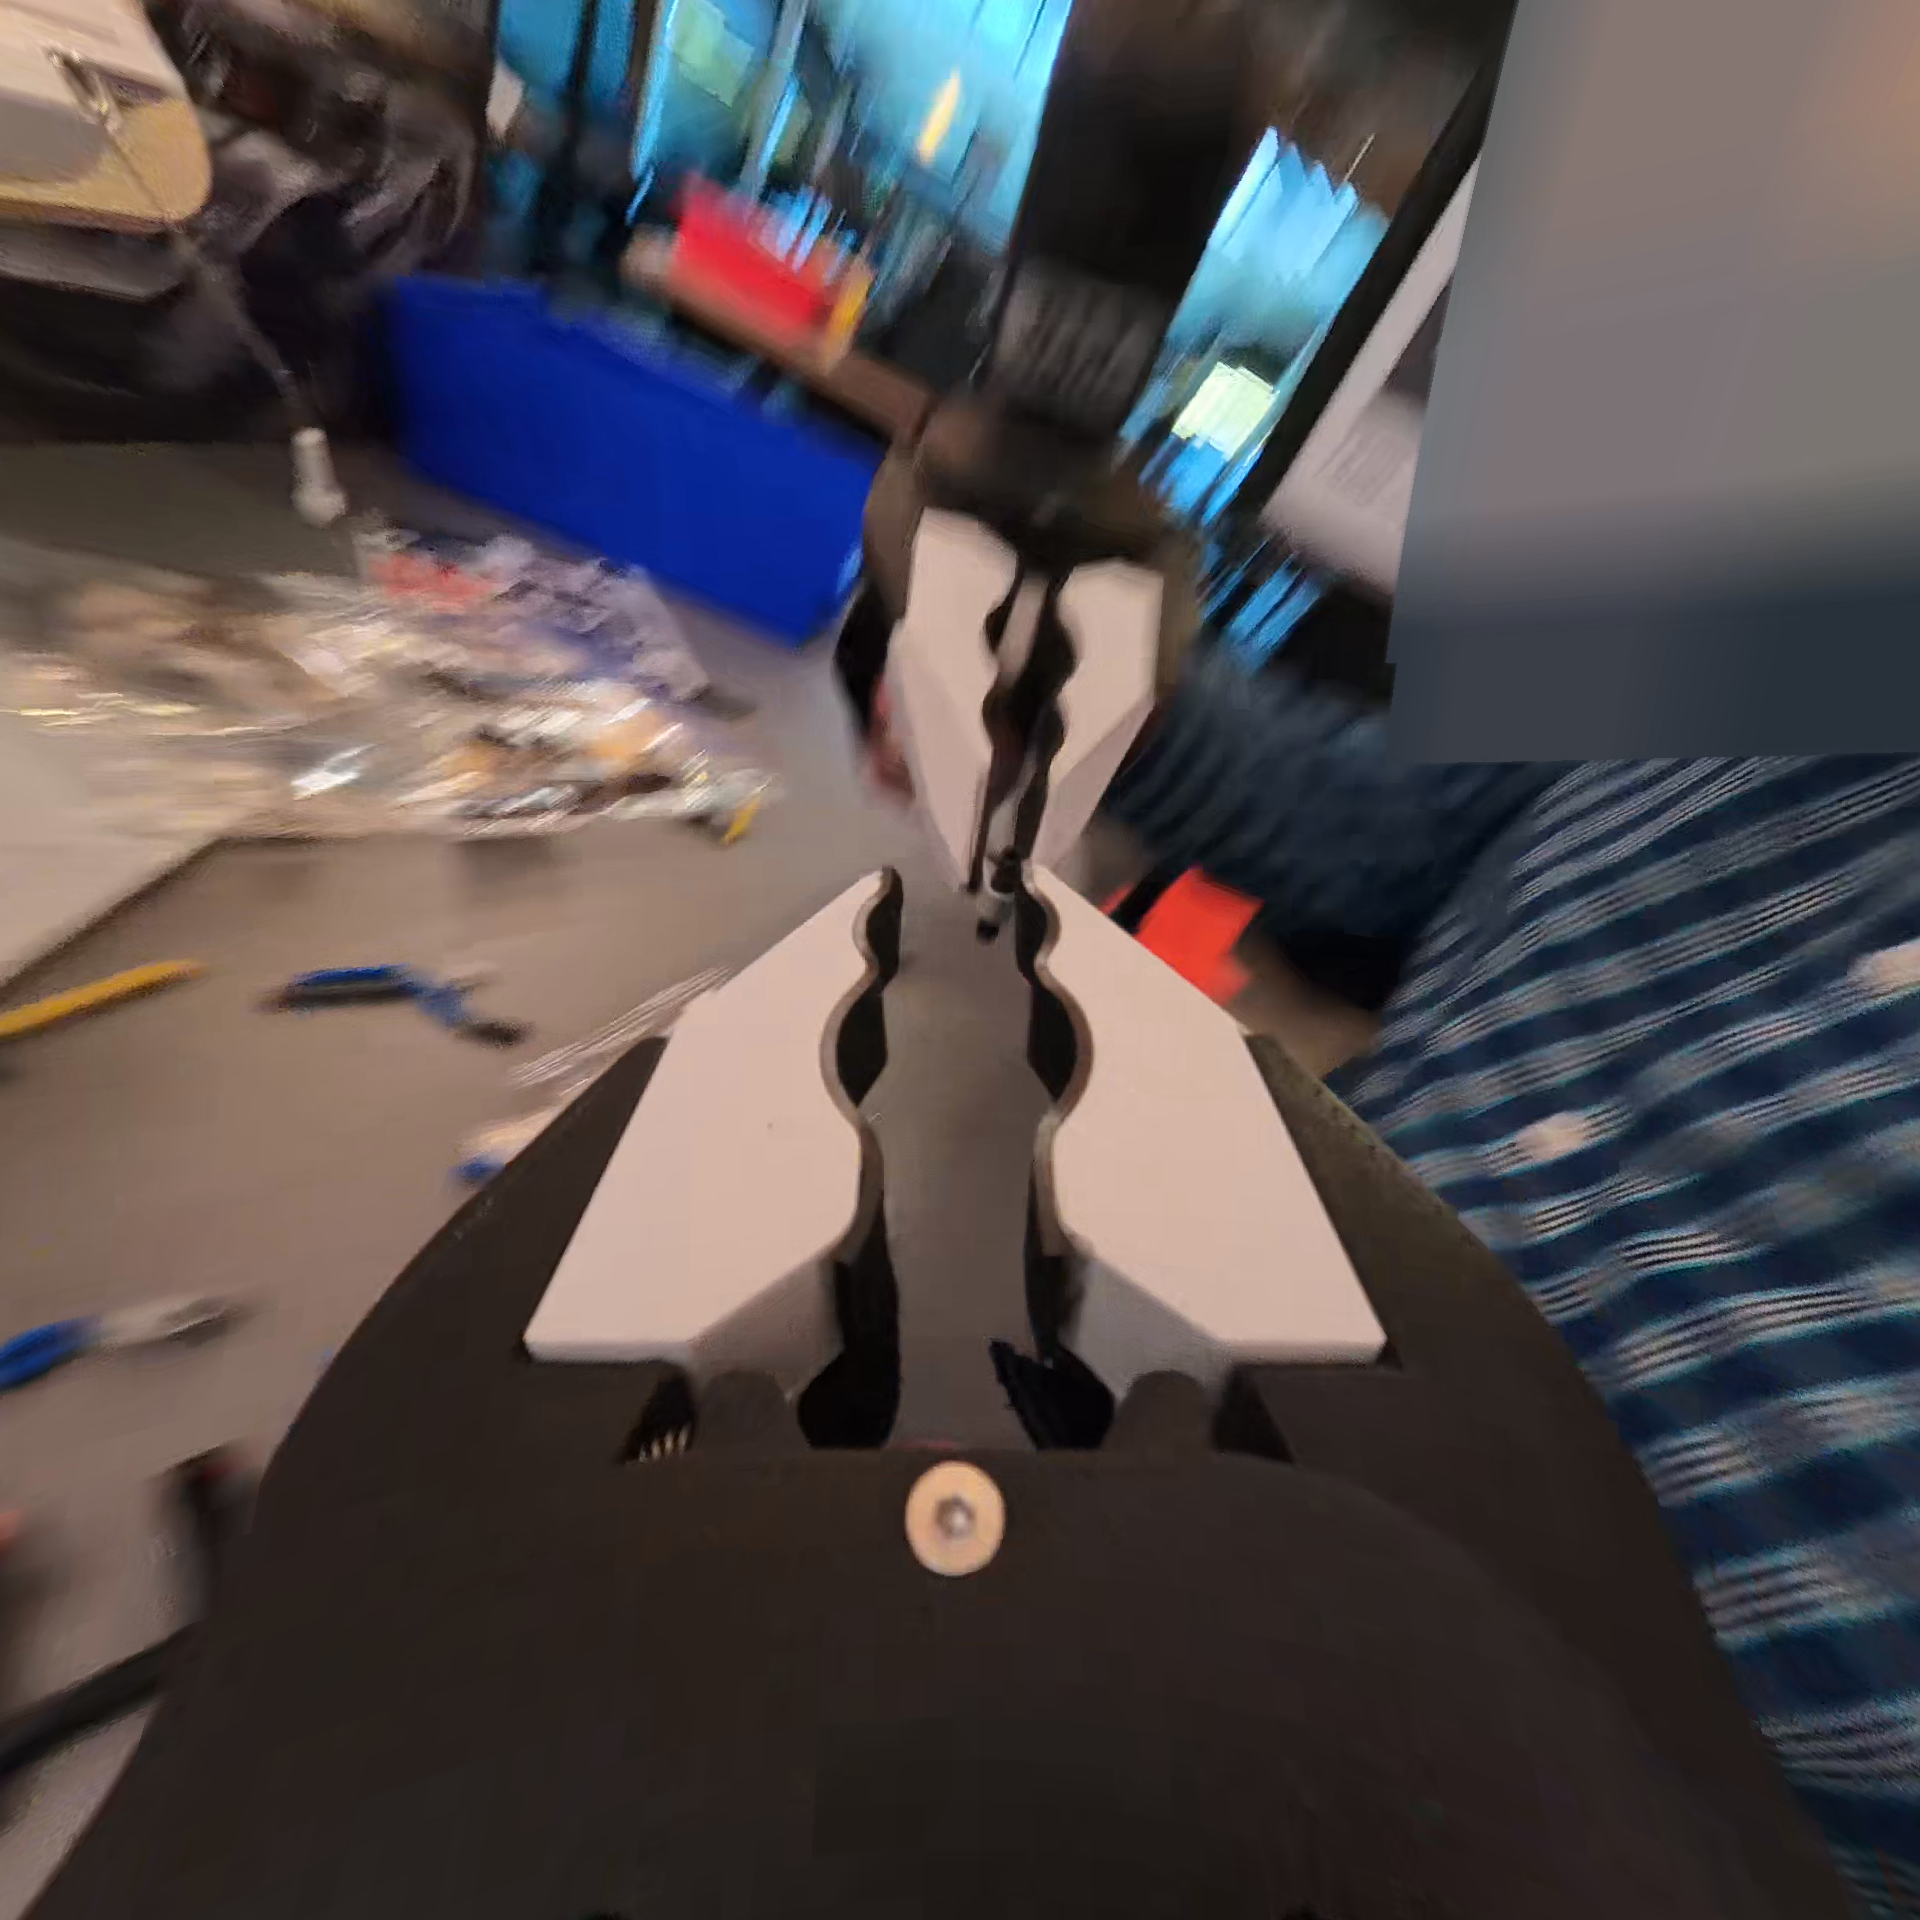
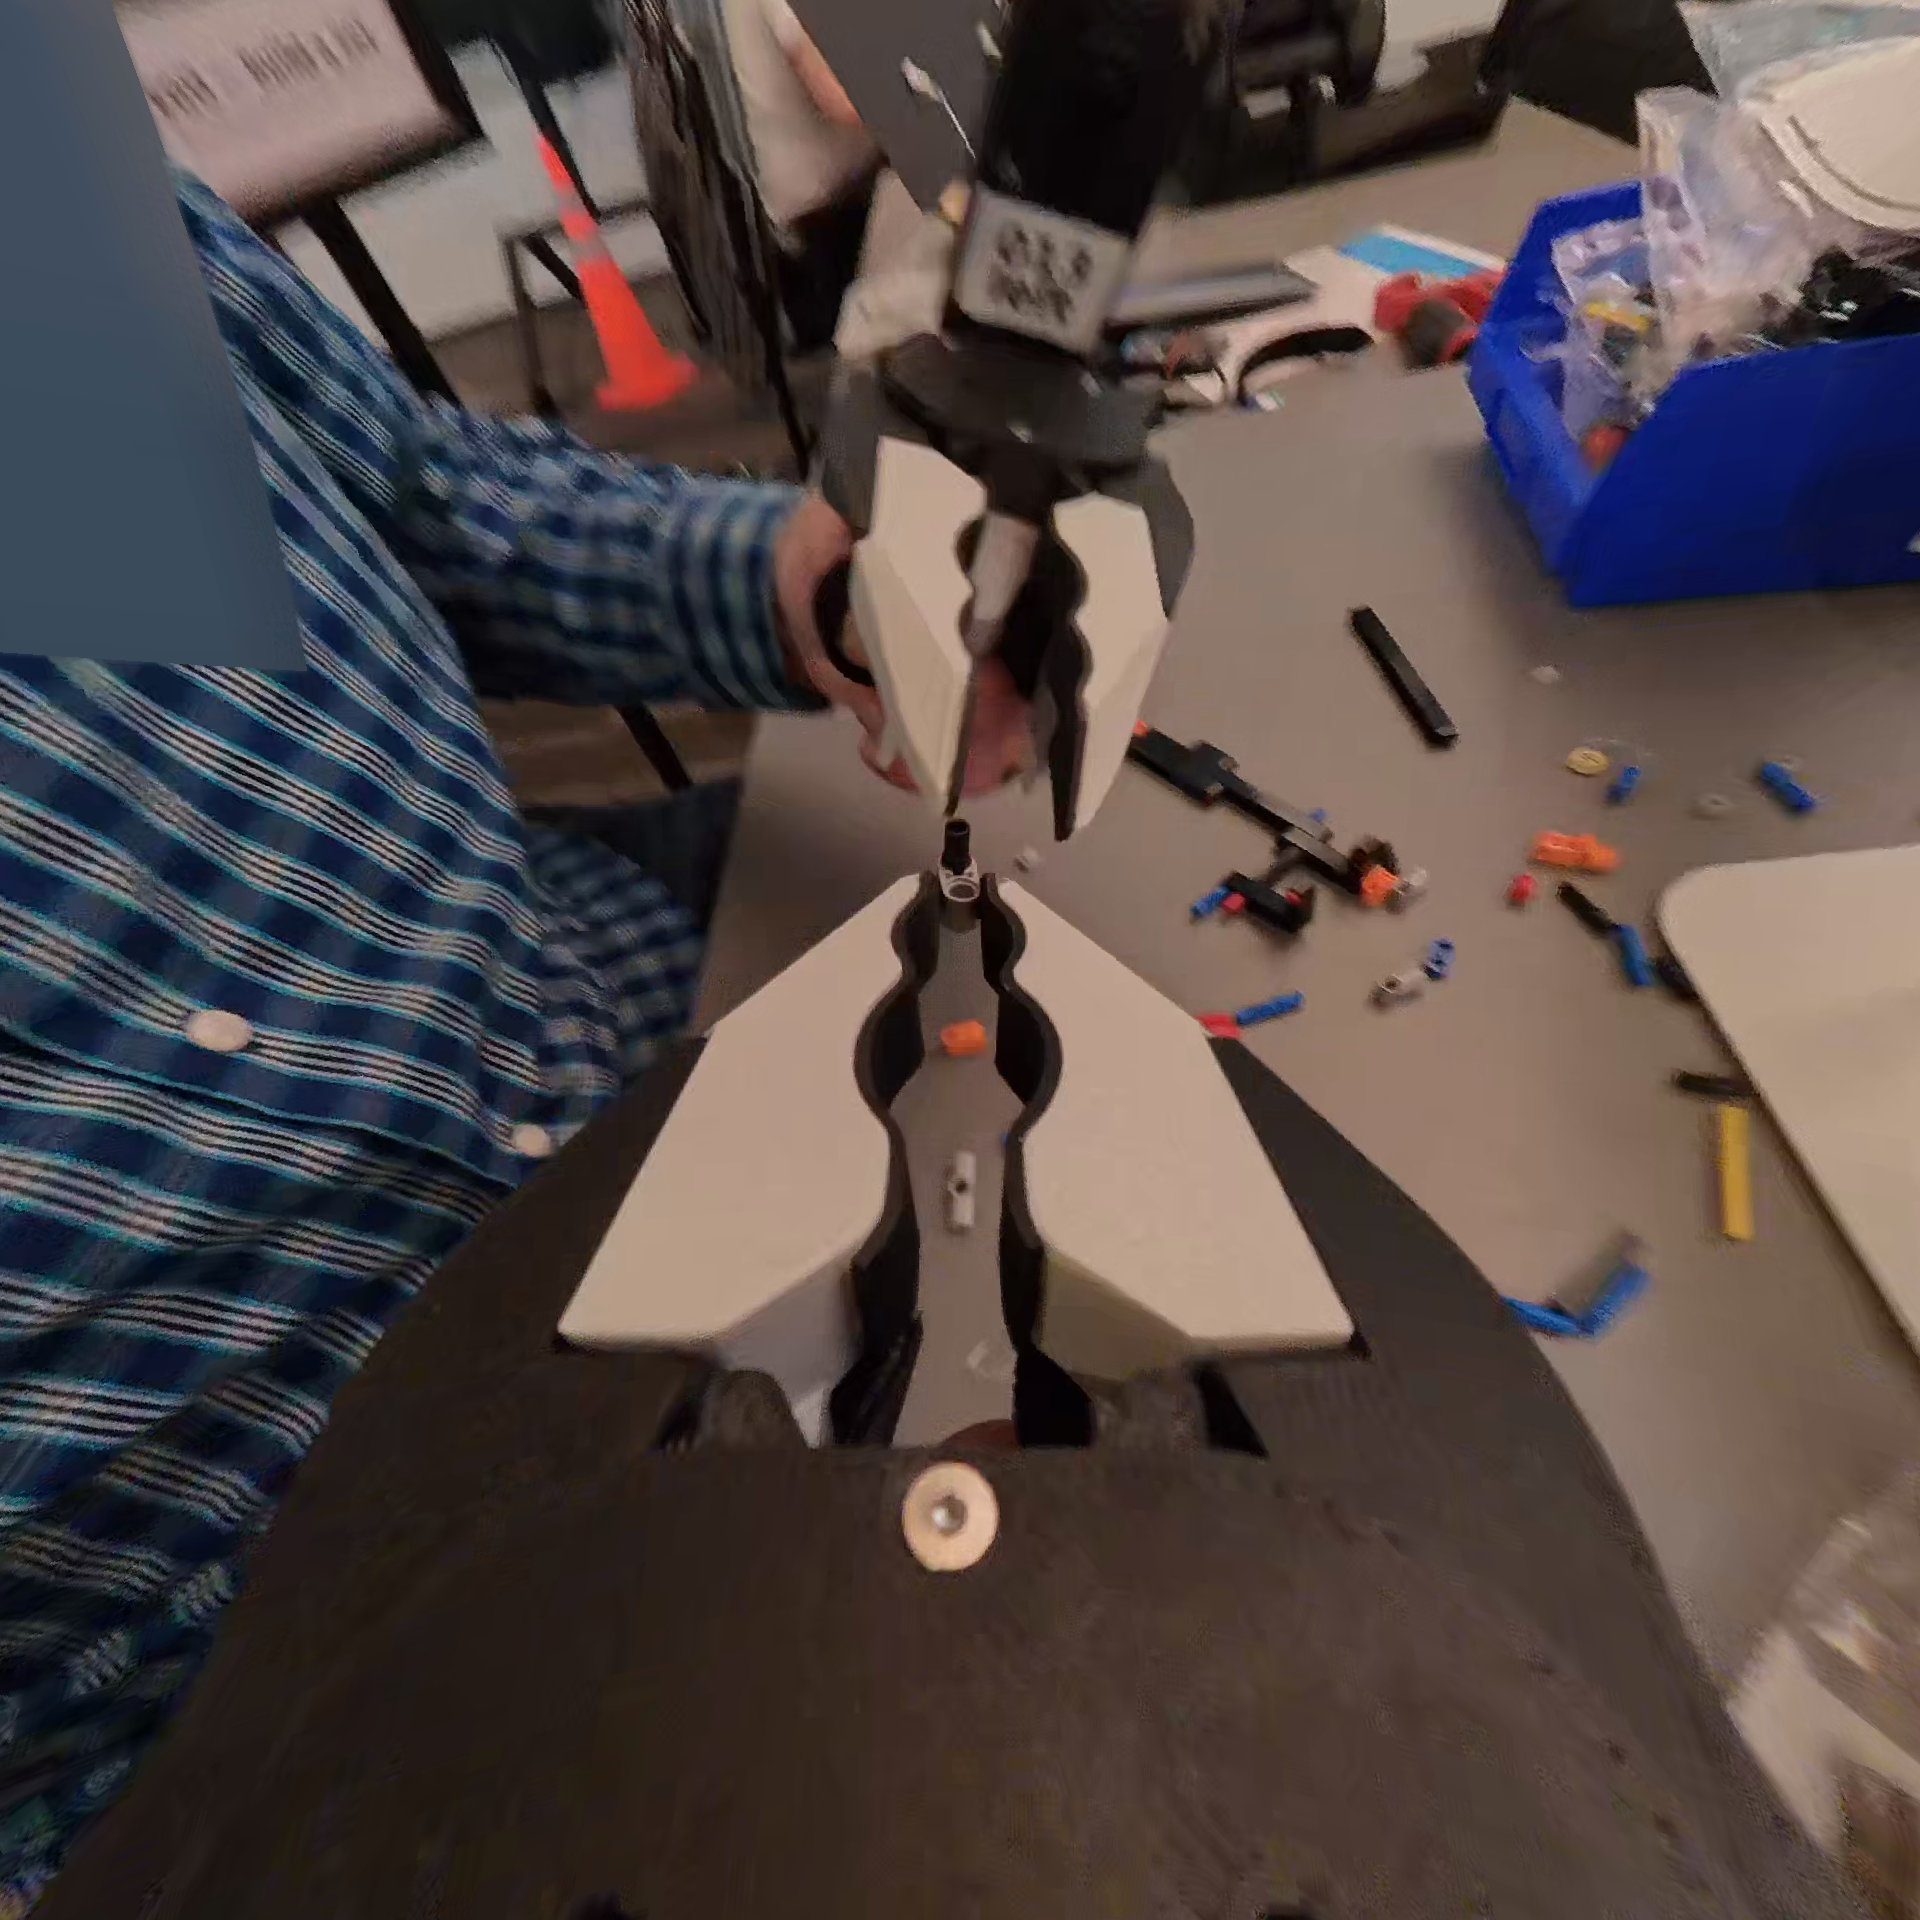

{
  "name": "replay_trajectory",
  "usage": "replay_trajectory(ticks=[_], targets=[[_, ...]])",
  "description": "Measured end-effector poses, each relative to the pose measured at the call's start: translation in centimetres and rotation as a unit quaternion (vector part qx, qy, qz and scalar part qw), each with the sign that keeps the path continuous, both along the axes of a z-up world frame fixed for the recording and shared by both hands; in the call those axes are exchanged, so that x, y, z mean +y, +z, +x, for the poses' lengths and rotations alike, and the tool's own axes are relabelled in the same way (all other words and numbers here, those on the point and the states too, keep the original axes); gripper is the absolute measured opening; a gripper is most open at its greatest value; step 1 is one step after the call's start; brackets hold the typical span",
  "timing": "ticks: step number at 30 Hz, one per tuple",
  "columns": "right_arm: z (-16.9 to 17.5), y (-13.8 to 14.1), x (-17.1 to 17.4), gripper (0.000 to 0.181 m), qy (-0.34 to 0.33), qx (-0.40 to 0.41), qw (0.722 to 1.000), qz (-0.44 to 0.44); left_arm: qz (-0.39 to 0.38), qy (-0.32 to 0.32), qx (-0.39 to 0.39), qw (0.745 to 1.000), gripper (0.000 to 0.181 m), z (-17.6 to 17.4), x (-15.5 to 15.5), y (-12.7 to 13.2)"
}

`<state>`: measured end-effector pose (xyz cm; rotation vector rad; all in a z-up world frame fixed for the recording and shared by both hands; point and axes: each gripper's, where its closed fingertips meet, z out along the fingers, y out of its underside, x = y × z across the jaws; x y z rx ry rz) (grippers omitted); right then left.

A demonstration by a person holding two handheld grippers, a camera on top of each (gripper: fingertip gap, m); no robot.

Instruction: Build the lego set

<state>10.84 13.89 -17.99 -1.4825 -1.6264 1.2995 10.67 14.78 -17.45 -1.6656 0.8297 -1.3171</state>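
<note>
Right gripper [image 2: 961, 883] pinching a small grey lego connector with black pin [image 2: 958, 871] at its tips, left gripper [image 2: 1008, 821] spread and empty just above it, loose lego pieces [image 2: 1278, 831] on grey table [image 2: 1351, 520].

I count two grippers, mine [image 2: 961, 883] and its partner [image 2: 1003, 821] tip to tip, one grey connector [image 2: 958, 881] between my fingertips, one blue bin [image 2: 1704, 457] beyond them.

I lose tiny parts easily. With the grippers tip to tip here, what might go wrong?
The right hand-held gripper pinches the small grey connector with a black pin only at its fingertips, so a nudge from the open left hand-held gripper may knock it down among the scattered pieces on the grey table.
</note>
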Motion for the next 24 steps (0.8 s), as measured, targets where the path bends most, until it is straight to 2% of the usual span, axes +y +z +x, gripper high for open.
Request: replay_trajectory(ticks=[4, 8, 16, 19, 24], targets=[[-0.2, -1.3, 0.7, 0.005, -0.018, -0.064, 0.995, 0.072, 0.074, 0.032, 0.120, 0.989, 0.017, 0.6, 0.2, -1.0], [-0.2, -2.0, 0.7, 0.005, -0.021, -0.093, 0.991, 0.098, 0.101, 0.033, 0.180, 0.978, 0.002, 0.9, 0.0, -1.9], [-0.2, -2.0, 0.8, 0.005, -0.027, -0.099, 0.990, 0.096, 0.088, 0.044, 0.168, 0.981, 0.002, 0.9, 0.2, -1.8], [-0.1, -2.0, 1.0, 0.005, -0.029, -0.108, 0.988, 0.107, 0.093, 0.041, 0.184, 0.978, 0.013, 0.8, 0.1, -2.2], [0.1, -2.3, 1.0, 0.005, -0.029, -0.117, 0.986, 0.113, 0.101, 0.040, 0.199, 0.974, 0.006, 0.9, 0.2, -2.6]])
